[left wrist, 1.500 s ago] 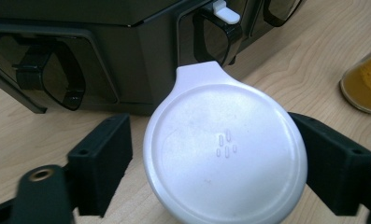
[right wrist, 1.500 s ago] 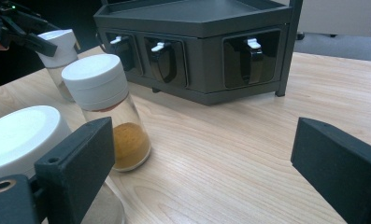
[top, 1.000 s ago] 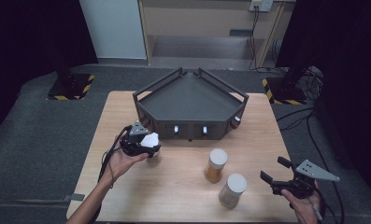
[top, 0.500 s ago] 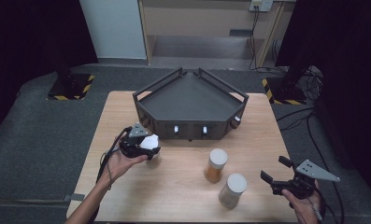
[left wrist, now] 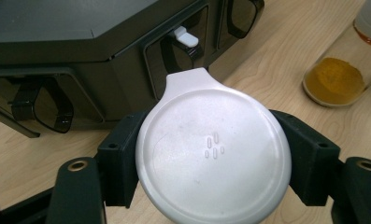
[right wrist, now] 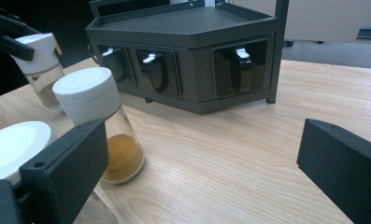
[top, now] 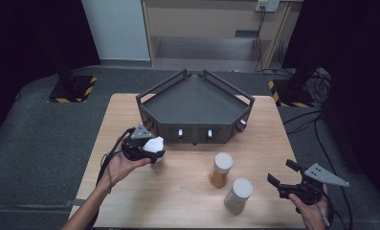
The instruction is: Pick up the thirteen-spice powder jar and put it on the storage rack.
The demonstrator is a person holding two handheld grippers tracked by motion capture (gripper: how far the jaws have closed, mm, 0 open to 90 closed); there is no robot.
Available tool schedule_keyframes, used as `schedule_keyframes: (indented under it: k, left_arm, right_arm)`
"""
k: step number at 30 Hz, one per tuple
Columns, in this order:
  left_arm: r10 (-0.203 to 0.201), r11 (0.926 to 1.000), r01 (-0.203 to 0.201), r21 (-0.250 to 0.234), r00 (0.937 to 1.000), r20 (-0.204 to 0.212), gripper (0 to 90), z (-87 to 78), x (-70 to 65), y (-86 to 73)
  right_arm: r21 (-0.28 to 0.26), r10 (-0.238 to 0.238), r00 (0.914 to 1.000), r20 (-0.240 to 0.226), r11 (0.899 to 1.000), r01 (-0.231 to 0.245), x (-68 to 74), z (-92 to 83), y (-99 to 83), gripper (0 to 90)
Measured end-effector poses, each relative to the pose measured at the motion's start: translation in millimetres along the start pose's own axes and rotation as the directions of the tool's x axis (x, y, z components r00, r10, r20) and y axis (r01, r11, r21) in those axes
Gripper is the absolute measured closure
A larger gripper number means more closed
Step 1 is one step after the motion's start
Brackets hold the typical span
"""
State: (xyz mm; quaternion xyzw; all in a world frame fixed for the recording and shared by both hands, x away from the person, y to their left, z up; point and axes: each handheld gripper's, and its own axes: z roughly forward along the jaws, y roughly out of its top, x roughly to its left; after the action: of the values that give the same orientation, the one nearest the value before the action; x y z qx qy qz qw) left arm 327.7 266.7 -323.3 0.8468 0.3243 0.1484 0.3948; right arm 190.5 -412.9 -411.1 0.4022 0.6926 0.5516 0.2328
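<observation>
**Left gripper clamps a spice jar by its cap in front of the rack**

The dark, wedge-shaped spice rack (top: 195,108) stands at the far middle of the wooden table (top: 269,139), its front wall cut into bays with clips. In the left gripper view one white-tipped clip (left wrist: 186,37) sits straight beyond the fingers, just past the cap's tab.

The step in hand appears to be carrying a jar toward the rack. The left gripper (top: 147,149) has its jaws closed on the white cap (left wrist: 213,151) of a spice jar (top: 157,160); the black pads (left wrist: 119,161) press on the cap's two opposite sides, so the cap lies squarely between them, its flat top facing the camera and its tab pointing away toward the rack. The glass body hangs below the fingers, near the rack's front left corner; I cannot tell whether its base touches the table.

The next move, as I judge it, calls for bringing the jar level with an empty bay and easing it into the clip without loosening the hold, since the grip is on the cap alone.

The right gripper (top: 293,181) hovers at the near right with its jaws standing wide apart and nothing between them. Two more jars wait to its left: the turmeric-coloured jar (top: 220,170) and the pale-filled jar (top: 238,195), the latter nearest its fingers.
</observation>
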Motion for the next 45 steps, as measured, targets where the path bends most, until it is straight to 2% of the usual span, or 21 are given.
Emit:
schedule_keyframes:
  k: [11, 15, 21, 27, 31, 36, 39, 45]
  left_arm:
    - [0.037, 0.9993, -0.037, -0.008, 0.9991, 0.022, 29.8, -14.2, 0.6, 16.7]
    - [0.033, 0.9992, -0.032, -0.026, 0.9991, 0.027, 29.8, -20.0, 1.4, 21.3]
    - [0.055, 0.9984, -0.054, -0.014, 0.9980, 0.031, 29.8, -25.6, 1.8, 34.8]
    - [0.046, 0.9989, -0.046, -0.007, 0.9975, 0.054, 29.8, -32.2, 8.2, 45.8]
    - [0.074, 0.9972, -0.075, 0.008, 0.9957, 0.056, 29.8, -36.4, 9.4, 57.4]
    - [0.087, 0.9960, -0.089, 0.015, 0.9930, 0.080, 29.8, -40.0, 16.3, 68.5]
    - [0.087, 0.9959, -0.089, 0.013, 0.9913, 0.098, 29.8, -41.4, 21.3, 73.8]
    - [0.103, 0.9947, -0.103, -0.006, 0.9890, 0.106, 29.8, -46.5, 26.2, 84.0]
  right_arm:
    - [-0.011, 0.005, 1.0000, 0.002, 1.000, -0.005, -1.2, -0.9, -1.6, 6.0]
    - [-0.011, 0.009, 1.0000, 0.000, 1.000, -0.009, -2.1, -1.3, -1.8, 5.9]
    - [-0.002, 0.005, 1.0000, -0.008, 1.000, -0.005, -2.2, 0.0, -0.7, 5.3]
    - [-0.002, 0.006, 0.9999, -0.010, 1.000, -0.006, -3.1, 0.0, -1.0, 5.2]
    - [0.000, 0.006, 0.9999, -0.011, 1.000, -0.006, -3.1, 0.3, -0.6, 5.0]
    - [0.001, 0.004, 0.9999, -0.011, 1.000, -0.004, -3.2, 0.2, -0.6, 5.0]
    - [0.001, 0.005, 0.9999, -0.012, 1.000, -0.005, -3.4, 0.3, -0.6, 4.9]
    - [0.000, 0.006, 0.9999, -0.012, 1.000, -0.006, -3.8, 0.1, -0.8, 4.9]
